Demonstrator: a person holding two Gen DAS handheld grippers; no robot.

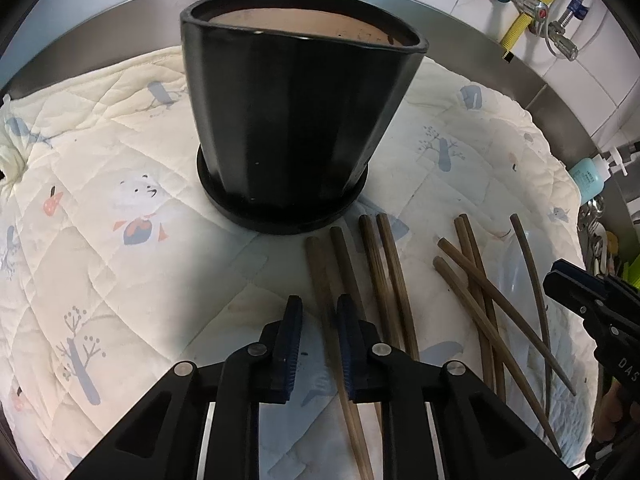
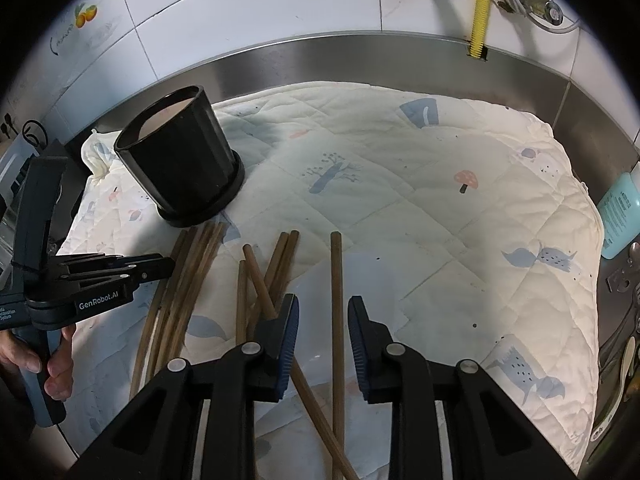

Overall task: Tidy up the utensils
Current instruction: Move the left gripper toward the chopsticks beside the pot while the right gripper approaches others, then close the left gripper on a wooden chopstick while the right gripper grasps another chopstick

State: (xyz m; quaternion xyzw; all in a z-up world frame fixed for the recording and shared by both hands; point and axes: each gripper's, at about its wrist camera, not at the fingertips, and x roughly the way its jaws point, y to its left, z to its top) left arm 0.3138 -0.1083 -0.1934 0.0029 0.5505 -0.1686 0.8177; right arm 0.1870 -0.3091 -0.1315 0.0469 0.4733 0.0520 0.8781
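One chopstick [image 1: 326, 304] between left gripper [image 1: 319, 342] pads.

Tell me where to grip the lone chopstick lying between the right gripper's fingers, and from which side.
Grip the lone chopstick mid-shaft, from above, right gripper fingers on either side across its width. It lies flat on the quilted cloth, apart from the crossed pile on its left, so its thin round shaft is probably easiest pinched there.
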